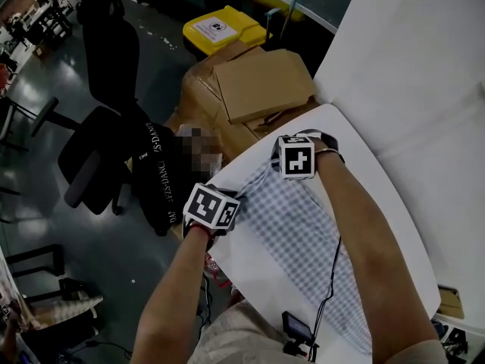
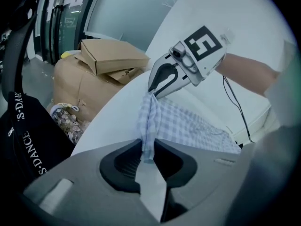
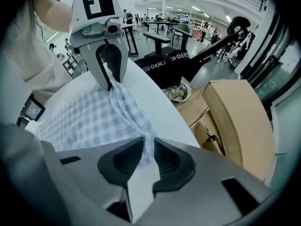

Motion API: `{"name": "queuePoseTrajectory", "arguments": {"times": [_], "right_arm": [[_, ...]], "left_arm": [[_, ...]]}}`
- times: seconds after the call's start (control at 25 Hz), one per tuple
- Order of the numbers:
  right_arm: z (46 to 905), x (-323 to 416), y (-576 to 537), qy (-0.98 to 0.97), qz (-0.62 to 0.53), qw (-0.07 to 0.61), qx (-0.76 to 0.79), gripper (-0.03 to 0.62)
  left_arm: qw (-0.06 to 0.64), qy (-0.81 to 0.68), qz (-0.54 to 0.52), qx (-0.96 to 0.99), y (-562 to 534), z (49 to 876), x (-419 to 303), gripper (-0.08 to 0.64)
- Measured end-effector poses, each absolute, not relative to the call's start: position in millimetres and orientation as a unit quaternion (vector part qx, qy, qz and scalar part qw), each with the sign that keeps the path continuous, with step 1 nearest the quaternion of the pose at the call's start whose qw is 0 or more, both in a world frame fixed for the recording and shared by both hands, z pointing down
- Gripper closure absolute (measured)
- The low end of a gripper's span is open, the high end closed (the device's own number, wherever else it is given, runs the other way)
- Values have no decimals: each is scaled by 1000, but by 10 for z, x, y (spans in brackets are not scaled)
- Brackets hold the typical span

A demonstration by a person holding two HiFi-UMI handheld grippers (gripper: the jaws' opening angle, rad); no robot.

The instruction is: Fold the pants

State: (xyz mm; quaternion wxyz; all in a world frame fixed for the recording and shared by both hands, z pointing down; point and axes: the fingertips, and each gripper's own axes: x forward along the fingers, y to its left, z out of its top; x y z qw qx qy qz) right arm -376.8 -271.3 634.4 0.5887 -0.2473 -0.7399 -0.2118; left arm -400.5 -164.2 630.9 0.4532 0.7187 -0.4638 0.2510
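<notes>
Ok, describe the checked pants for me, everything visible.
The pants are thin, soft-looking cloth in a pale blue and white check. They lie mostly flat on the white table, running from its rounded end back toward the person. At that far end the left gripper and the right gripper each have fingers closed on one edge, and the cloth between them is gathered into a raised fold. Waistband and legs cannot be told apart.
</notes>
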Motion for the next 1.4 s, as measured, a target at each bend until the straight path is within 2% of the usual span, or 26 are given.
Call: {"name": "queuePoseTrajectory", "arguments": {"times": [0.28,0.6,0.64,0.68,0.8,1.04,1.4], "right_arm": [[6345,-3822,-2774,-734,-226,590,-250,422],[6390,-3813,-2774,-743,-145,603,-251,456],[6390,-3817,-2763,-740,-150,604,-254,470],[6392,-3821,-2743,-736,-158,606,-258,516],[6397,-3815,-2715,-727,-189,606,-262,546],[6244,-3766,-2755,-764,-198,569,-231,548],[5259,-3447,-2704,-826,-233,491,-151,548]], "left_arm": [[422,-467,310,712,-1650,6317,-4002,483],[403,-478,334,705,-1638,6330,-3999,484],[401,-483,333,703,-1643,6332,-4014,485],[400,-489,331,701,-1647,6337,-4031,485],[399,-500,327,695,-1654,6355,-4054,505],[404,-509,291,702,-1650,6228,-4053,528],[333,-495,256,761,-1603,5342,-3753,528]]}}
